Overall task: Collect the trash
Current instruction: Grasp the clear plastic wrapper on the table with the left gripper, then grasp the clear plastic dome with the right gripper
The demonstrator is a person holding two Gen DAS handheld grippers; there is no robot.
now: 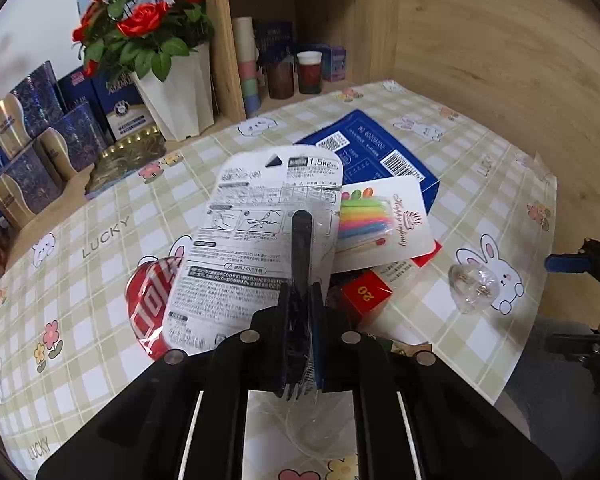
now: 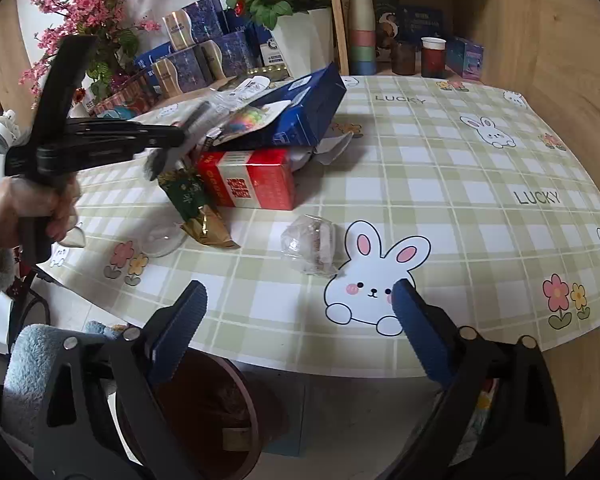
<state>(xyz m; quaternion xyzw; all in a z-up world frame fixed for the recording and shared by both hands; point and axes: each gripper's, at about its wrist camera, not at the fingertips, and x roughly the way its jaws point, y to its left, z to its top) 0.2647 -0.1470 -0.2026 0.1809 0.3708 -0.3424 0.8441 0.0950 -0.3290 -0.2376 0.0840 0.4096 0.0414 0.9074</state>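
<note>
My left gripper (image 1: 302, 294) is shut on a white printed package (image 1: 240, 240) that holds a long black item (image 1: 302, 240); the package is lifted over the pile of trash. In the right wrist view that gripper (image 2: 168, 140) reaches in from the left with the blurred package (image 2: 198, 120) in it. My right gripper (image 2: 300, 286) is open above the table's near edge, nothing between its blue pads (image 2: 180, 320). A crumpled clear wrapper (image 2: 310, 246) lies just ahead of it, beside a printed rabbit.
The pile holds a blue box (image 2: 300, 112), a red box (image 2: 252, 184), a candle card (image 1: 376, 220) and a green-gold wrapper (image 2: 196, 208). A clear plastic dome (image 2: 162, 240) lies nearby. A brown bin (image 2: 204, 400) stands under the table edge. Flower pots and boxes line the back.
</note>
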